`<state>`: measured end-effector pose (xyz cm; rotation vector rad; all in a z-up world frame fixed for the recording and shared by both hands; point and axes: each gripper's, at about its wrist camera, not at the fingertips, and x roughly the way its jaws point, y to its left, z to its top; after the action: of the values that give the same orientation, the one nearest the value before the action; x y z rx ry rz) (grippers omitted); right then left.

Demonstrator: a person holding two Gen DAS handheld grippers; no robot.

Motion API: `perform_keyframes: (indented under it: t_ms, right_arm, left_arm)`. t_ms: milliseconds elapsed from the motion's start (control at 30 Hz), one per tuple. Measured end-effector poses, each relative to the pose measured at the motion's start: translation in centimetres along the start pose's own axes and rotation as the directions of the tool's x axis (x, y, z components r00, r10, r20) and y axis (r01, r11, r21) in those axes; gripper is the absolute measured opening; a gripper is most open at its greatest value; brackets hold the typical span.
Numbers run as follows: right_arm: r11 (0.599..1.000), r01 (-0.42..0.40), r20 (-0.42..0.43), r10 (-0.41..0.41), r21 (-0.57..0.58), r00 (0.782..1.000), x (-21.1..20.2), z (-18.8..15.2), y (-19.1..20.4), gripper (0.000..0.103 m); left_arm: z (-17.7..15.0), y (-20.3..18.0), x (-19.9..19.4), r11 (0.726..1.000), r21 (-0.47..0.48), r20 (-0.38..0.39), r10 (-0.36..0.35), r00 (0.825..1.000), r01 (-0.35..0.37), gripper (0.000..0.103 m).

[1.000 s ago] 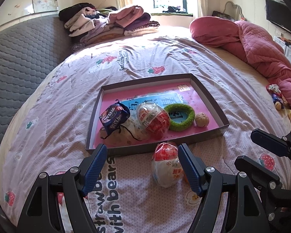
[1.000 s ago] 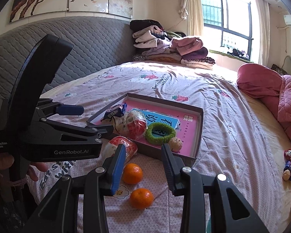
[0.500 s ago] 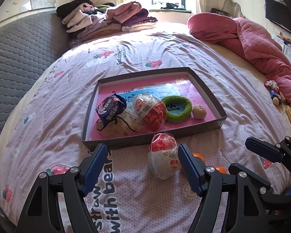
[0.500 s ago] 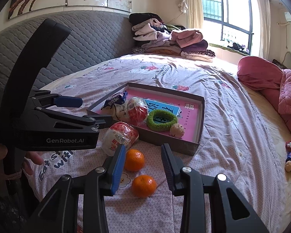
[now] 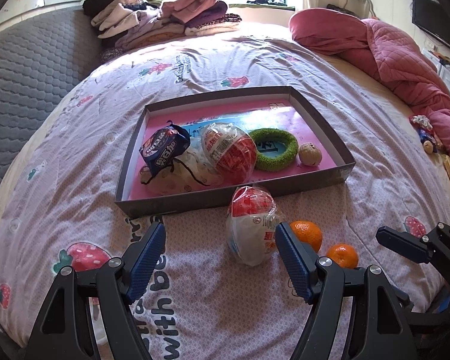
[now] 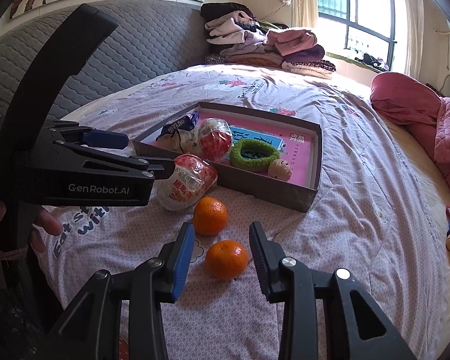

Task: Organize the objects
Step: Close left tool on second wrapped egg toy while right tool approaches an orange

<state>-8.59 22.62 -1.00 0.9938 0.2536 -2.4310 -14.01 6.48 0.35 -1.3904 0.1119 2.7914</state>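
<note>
A shallow grey box with a pink floor lies on the bedspread. It holds a blue snack packet, a wrapped red-and-white egg, a green ring, a small beige ball and a pale pouch. A second wrapped egg lies in front of the box, between the fingers of my open left gripper and close to the right one. Two oranges lie beside it. The nearer orange sits between the fingers of my open right gripper, and neither pad touches it.
Folded clothes are piled at the head of the bed by the grey padded headboard. A pink quilt is bunched at the right, with small toys near that edge. A person's hand holds the left gripper.
The right gripper has sunk toward the oranges, and the nearer one now lies between its fingers. In the left view the box has slid up and both oranges have come into sight.
</note>
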Motion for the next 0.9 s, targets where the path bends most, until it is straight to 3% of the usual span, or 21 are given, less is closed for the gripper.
perform_keyframes:
  t_ms: [467,900]
  right_arm:
    - [1.000,-0.005,-0.076,0.004,-0.020,0.997,2.0,-1.1,0.4,0.038]
    - [1.000,0.005,-0.096,-0.006,-0.008,0.995,3.0,-1.6,-0.2,0.038]
  left_arm:
    - [0.4,-0.1,2.5,1.000,-0.008,-0.033,-0.022,0.999,0.022,0.077]
    - [0.7,-0.9,3.9,0.997,-0.016,-0.054,-0.081,0.995,0.080,0.077]
